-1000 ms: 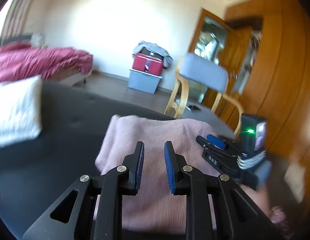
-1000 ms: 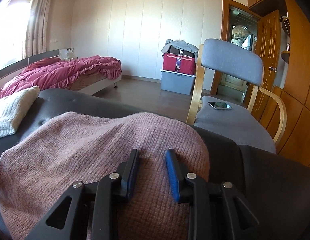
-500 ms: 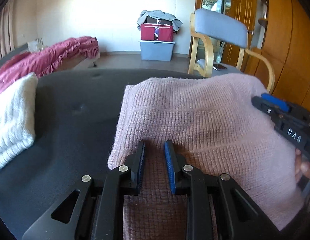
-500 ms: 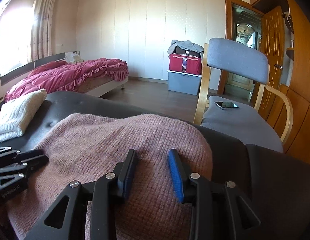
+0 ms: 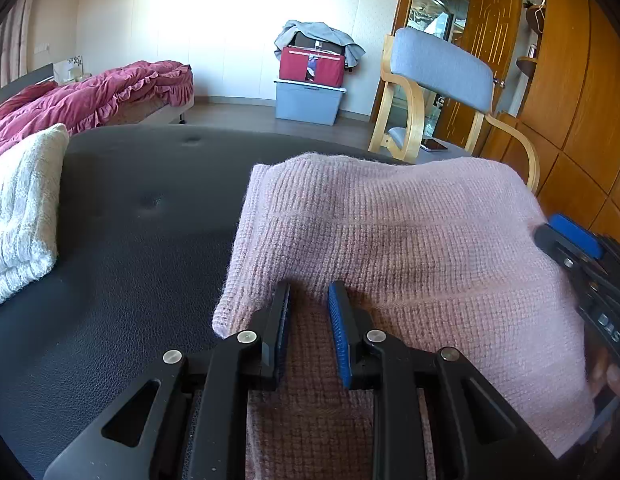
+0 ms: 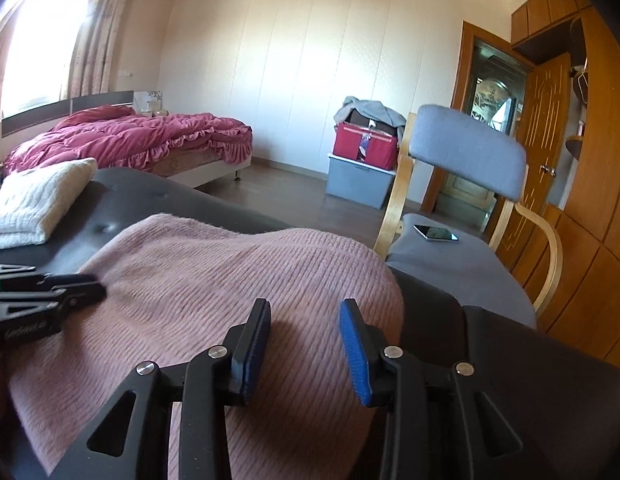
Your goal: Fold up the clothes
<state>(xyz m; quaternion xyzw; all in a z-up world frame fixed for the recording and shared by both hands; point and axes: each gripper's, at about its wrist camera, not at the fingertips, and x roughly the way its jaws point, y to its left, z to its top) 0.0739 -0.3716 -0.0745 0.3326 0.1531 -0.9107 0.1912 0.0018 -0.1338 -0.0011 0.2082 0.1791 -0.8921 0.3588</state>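
Note:
A pink knit sweater (image 5: 390, 240) lies folded on a black padded surface (image 5: 122, 260). My left gripper (image 5: 310, 296) is at the sweater's near left corner, jaws narrow, with thick knit filling the gap; it looks shut on that fold. In the right wrist view this gripper (image 6: 94, 288) rests on the sweater's (image 6: 230, 272) left side. My right gripper (image 6: 306, 320) stands over the sweater's right end. Its jaws are opening; the knit lies below the gap and the pads do not press on it. It also shows at the right edge as the right gripper (image 5: 558, 236).
A folded white knit (image 5: 22, 216) lies on the surface's left part. A grey chair (image 6: 466, 152) with a phone (image 6: 436, 233) on its seat stands close behind the sweater. Farther off are a bed with a red cover (image 6: 142, 136), a grey box (image 6: 358, 176) and wooden doors (image 6: 550, 148).
The left gripper came down and forward with the sweater, which now lies flat and wide on the surface. The right gripper's jaws have spread apart and it has drawn back slightly.

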